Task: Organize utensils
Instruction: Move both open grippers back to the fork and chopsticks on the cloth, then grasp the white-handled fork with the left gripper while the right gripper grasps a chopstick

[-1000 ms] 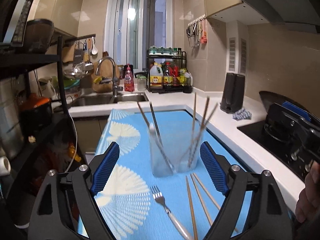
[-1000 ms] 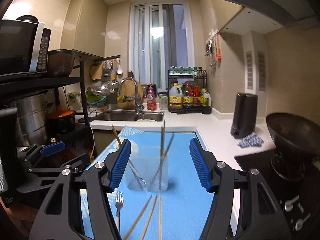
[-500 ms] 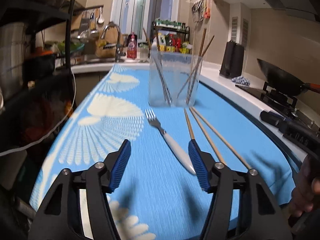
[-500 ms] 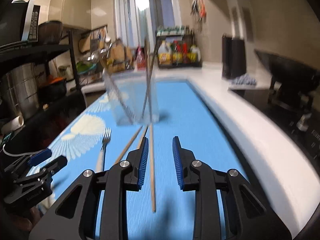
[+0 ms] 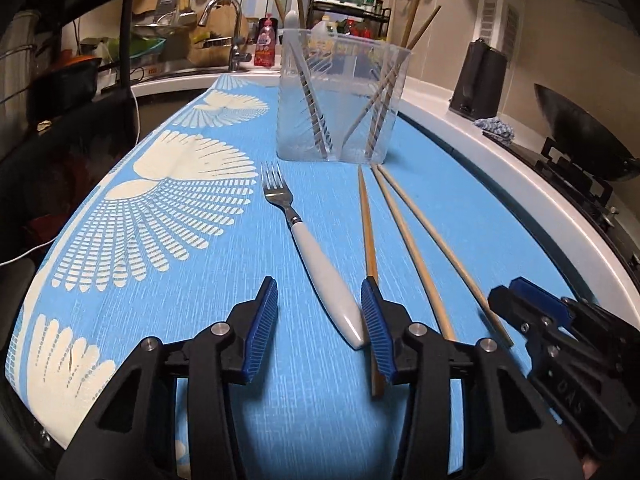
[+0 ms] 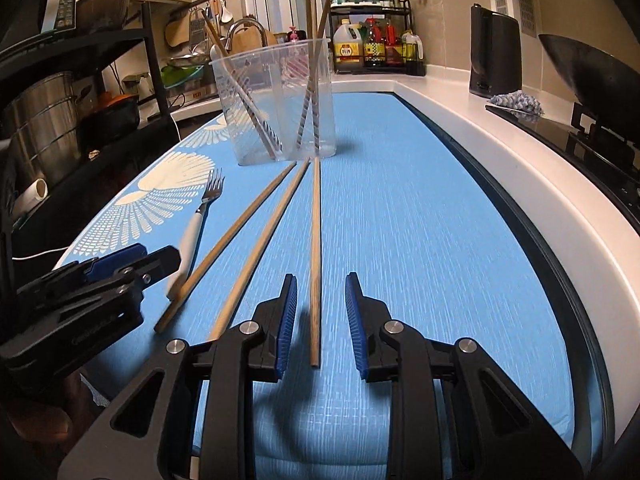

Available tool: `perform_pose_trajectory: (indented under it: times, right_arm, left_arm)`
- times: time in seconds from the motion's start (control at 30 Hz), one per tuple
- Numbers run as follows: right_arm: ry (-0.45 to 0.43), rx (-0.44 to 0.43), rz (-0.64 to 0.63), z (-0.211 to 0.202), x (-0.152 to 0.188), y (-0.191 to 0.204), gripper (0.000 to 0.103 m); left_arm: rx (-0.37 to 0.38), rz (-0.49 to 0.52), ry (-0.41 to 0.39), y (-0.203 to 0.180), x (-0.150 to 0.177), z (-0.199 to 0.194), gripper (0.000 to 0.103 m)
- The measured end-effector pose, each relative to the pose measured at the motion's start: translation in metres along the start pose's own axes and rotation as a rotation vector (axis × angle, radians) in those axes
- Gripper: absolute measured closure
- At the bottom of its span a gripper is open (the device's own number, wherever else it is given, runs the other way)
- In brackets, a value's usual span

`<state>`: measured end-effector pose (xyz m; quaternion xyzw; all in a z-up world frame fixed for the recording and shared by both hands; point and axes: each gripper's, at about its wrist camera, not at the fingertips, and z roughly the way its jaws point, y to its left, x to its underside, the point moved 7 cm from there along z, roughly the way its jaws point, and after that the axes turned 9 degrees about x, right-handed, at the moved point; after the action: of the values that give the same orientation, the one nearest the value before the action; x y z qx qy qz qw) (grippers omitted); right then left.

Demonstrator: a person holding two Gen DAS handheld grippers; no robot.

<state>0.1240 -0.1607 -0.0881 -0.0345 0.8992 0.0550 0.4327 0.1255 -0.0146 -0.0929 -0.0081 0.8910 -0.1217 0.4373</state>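
No legible labels; writing on oil jug (image 6: 349, 49) too small to read. Vs 0.5 s ago: both tongs lower, closer in. Left tongs (image 5: 320, 320) part open, empty, straddling fork (image 5: 310, 244) handle end. Right tongs (image 6: 320, 316) narrowly open, empty, around rightmost chopstick (image 6: 315, 248) on blue-matted bench (image 6: 420, 240). Clear cup (image 6: 276, 100) w/ utensils beyond.

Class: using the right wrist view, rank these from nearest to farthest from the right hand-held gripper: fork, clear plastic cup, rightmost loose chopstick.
1. Rightmost loose chopstick: between the right hand-held gripper fingers.
2. Fork: left, mid-mat.
3. Clear plastic cup: far, ahead.
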Motion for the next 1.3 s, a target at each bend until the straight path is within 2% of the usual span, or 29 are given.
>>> perform_pose_trajectory:
  times: [0.3,0.4,0.47,0.57,0.6,0.77,0.8,0.97,1.3]
  right_arm:
    - [0.030,-0.003,-0.011,0.006,0.006,0.002,0.077]
    - [0.035,0.002,-0.016,0.006,0.008,0.004,0.077]
    - [0.034,0.004,-0.023,0.006,0.008,0.004,0.077]
    - [0.034,0.004,-0.023,0.005,0.009,0.004,0.078]
    - [0.034,0.006,-0.023,0.005,0.009,0.004,0.078]
    - [0.039,0.020,-0.011,0.006,0.009,0.002,0.097]
    - [0.040,0.023,-0.005,0.006,0.009,0.001,0.097]
    - [0.039,0.077,0.025,0.004,0.010,-0.008,0.098]
    - [0.043,0.058,0.024,0.003,0.011,-0.008,0.093]
  left_arm:
    - [-0.048,0.017,0.067,-0.004,0.001,0.015,0.063]
    - [-0.051,0.019,0.067,-0.001,0.001,0.013,0.071]
    - [-0.052,0.019,0.065,0.004,0.002,0.009,0.081]
    - [-0.051,0.013,0.060,0.014,0.004,0.003,0.084]
    - [-0.052,0.014,0.058,0.018,0.005,0.001,0.084]
    - [-0.039,0.021,0.036,0.034,0.011,-0.013,0.085]
    - [-0.038,0.030,0.029,0.036,0.012,-0.015,0.085]
    - [-0.034,0.064,-0.010,0.042,0.020,-0.027,0.085]
    - [-0.034,0.048,-0.049,0.044,0.021,-0.029,0.084]
